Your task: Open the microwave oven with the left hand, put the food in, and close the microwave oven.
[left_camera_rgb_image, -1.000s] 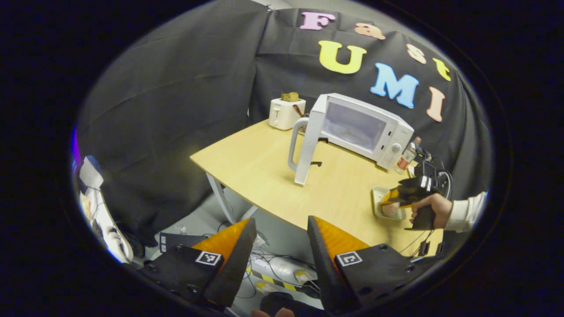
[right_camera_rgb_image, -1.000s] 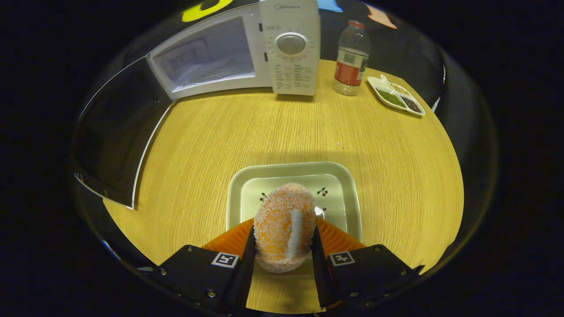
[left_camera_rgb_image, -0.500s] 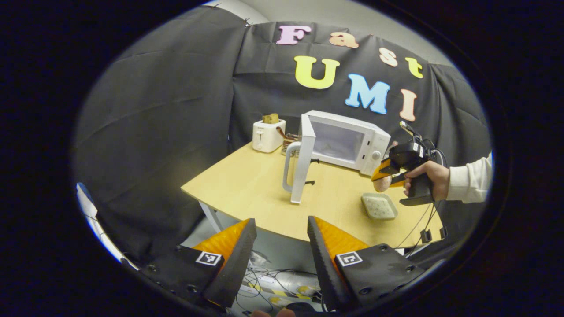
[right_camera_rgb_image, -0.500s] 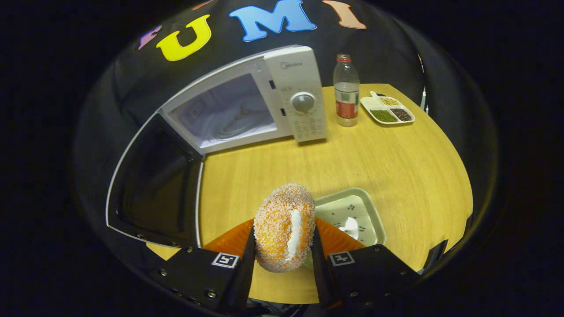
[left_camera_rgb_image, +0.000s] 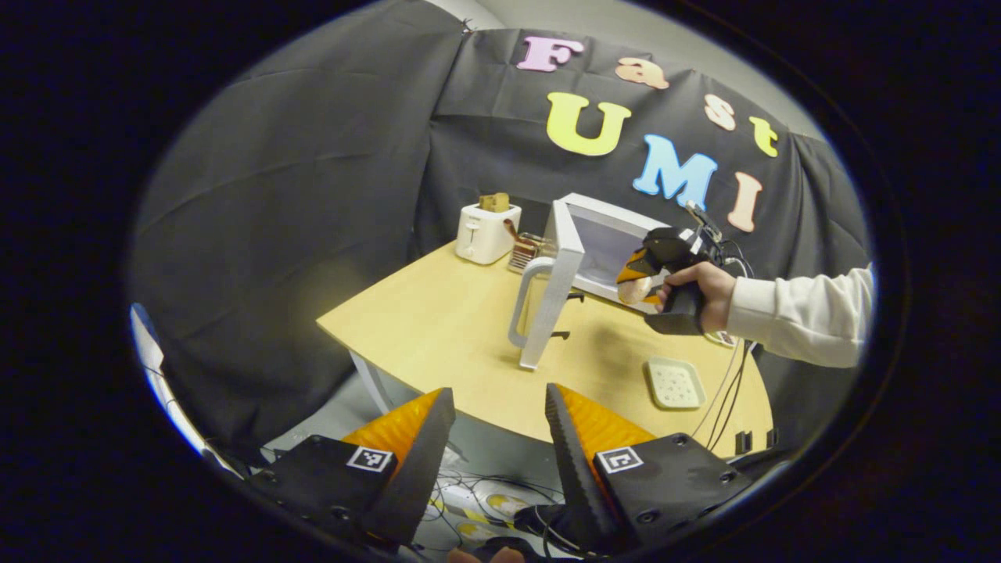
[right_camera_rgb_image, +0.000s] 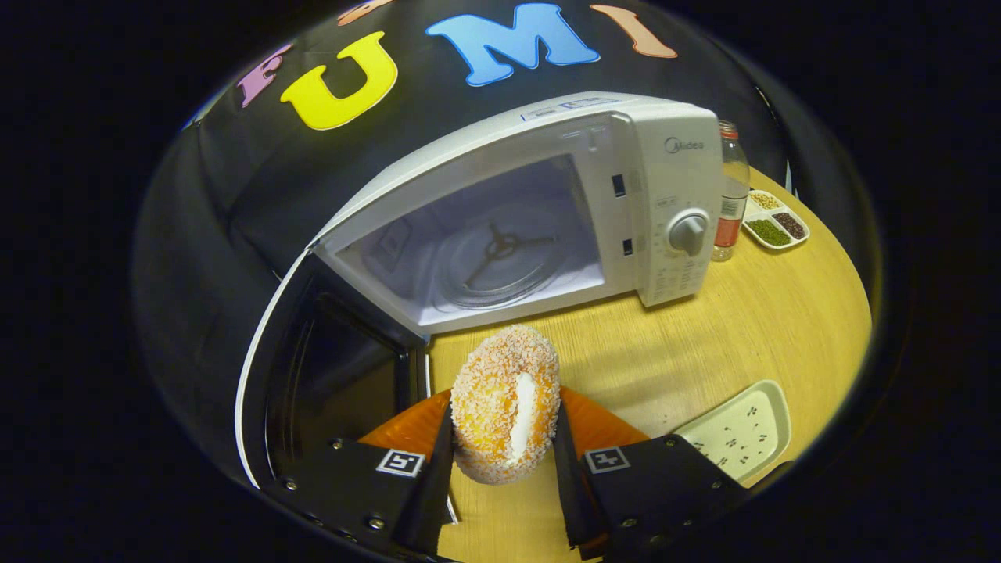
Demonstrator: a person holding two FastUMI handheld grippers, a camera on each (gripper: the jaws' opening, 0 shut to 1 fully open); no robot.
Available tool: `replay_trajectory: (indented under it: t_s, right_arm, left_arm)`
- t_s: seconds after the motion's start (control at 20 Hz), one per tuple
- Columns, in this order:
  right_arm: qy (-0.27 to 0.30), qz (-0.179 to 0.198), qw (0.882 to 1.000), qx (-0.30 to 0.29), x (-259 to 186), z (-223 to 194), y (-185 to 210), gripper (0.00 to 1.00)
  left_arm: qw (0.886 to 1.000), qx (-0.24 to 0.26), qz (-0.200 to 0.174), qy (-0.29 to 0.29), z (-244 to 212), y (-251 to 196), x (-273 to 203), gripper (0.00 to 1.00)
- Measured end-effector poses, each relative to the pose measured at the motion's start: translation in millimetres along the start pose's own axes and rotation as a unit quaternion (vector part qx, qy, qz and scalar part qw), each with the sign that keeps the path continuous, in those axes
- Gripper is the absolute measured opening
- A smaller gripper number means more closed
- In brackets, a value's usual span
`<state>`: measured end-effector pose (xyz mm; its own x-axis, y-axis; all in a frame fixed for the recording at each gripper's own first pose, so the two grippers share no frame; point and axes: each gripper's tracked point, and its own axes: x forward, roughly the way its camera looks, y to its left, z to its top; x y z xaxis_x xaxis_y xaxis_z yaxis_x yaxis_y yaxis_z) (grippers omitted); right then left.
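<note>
The white microwave [right_camera_rgb_image: 672,180] stands on the wooden table [right_camera_rgb_image: 782,328] with its door [right_camera_rgb_image: 328,391] swung wide to the left; a glass turntable [right_camera_rgb_image: 496,262] shows inside. My right gripper [right_camera_rgb_image: 500,438] is shut on an orange sugared doughnut [right_camera_rgb_image: 504,403], held in the air just in front of the oven's opening. In the left gripper view the microwave [left_camera_rgb_image: 594,234] has its door [left_camera_rgb_image: 551,293] edge-on, and a sleeved hand holds the right gripper [left_camera_rgb_image: 637,277] with the doughnut [left_camera_rgb_image: 629,291] at the opening. My left gripper [left_camera_rgb_image: 496,453] hangs open off the table's near edge, nothing between its fingers.
An empty cream plate [right_camera_rgb_image: 739,430] lies at the table's right front, the plate [left_camera_rgb_image: 672,383] also in the left gripper view. A bottle [right_camera_rgb_image: 731,203] and a divided dish [right_camera_rgb_image: 774,223] stand right of the oven. A toaster [left_camera_rgb_image: 486,231] sits at the far left corner. Cables lie on the floor.
My right gripper lifted the doughnut off the plate and carried it left and forward to the microwave's opening. The left gripper stayed open, back from the table.
</note>
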<state>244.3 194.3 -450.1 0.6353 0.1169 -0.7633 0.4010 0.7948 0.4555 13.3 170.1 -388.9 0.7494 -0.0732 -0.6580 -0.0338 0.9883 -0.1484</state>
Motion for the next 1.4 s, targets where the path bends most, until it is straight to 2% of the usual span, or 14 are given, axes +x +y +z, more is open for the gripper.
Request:
replay_trajectory:
  t_s: [0.05, 0.1, 0.2, 0.25, 0.4, 0.6, 0.75, 0.8, 0.85, 0.9, 0.95, 1.1, 1.35, 1.4]
  right_arm:
    - [-0.007, 0.004, 1.000, 0.022, 15, 8, 4, 0.60]
    - [-0.014, 0.009, 0.999, 0.044, 31, 14, 6, 0.60]
    - [-0.026, 0.019, 0.996, 0.079, 62, 24, 11, 0.60]
    - [-0.041, 0.027, 0.994, 0.096, 75, 33, 15, 0.60]
    - [-0.100, 0.032, 0.987, 0.121, 101, 59, 18, 0.62]
    - [-0.134, 0.027, 0.980, 0.144, 133, 69, 18, 0.62]
    - [-0.169, 0.023, 0.970, 0.171, 143, 84, 16, 0.62]
    - [-0.176, 0.026, 0.967, 0.181, 148, 88, 18, 0.62]
    - [-0.184, 0.021, 0.965, 0.188, 154, 90, 18, 0.62]
    - [-0.192, 0.021, 0.962, 0.191, 155, 93, 18, 0.61]
    - [-0.200, 0.014, 0.961, 0.189, 159, 97, 17, 0.70]
    - [-0.212, 0.014, 0.958, 0.194, 169, 104, 20, 0.71]
    - [-0.194, 0.004, 0.963, 0.187, 163, 105, 17, 0.77]
    - [-0.184, 0.003, 0.965, 0.189, 158, 105, 19, 0.78]
  left_arm:
    - [1.000, -0.002, 0.008, 0.005, 2, -1, 3, 0.75]
    - [1.000, -0.004, 0.017, 0.015, -1, -1, 5, 0.85]
    - [0.999, -0.008, 0.031, 0.035, -5, -4, 13, 0.85]
    - [0.998, -0.011, 0.036, 0.045, -7, -6, 18, 0.75]
    - [0.996, -0.020, 0.053, 0.075, -12, -11, 23, 0.85]
    - [0.991, -0.023, 0.072, 0.107, -24, -16, 24, 0.85]
    - [0.988, -0.014, 0.087, 0.125, -28, -13, 20, 0.80]
    - [0.987, -0.013, 0.091, 0.130, -29, -11, 20, 0.85]
    - [0.986, -0.013, 0.096, 0.133, -29, -9, 21, 0.85]
    - [0.986, -0.017, 0.100, 0.135, -29, -8, 21, 0.80]
    - [0.985, -0.022, 0.102, 0.136, -28, -8, 23, 0.80]
    - [0.985, -0.017, 0.101, 0.136, -27, -11, 25, 0.80]
    - [0.987, -0.012, 0.097, 0.127, -24, -16, 25, 0.83]
    - [0.988, -0.013, 0.097, 0.123, -24, -16, 23, 0.80]
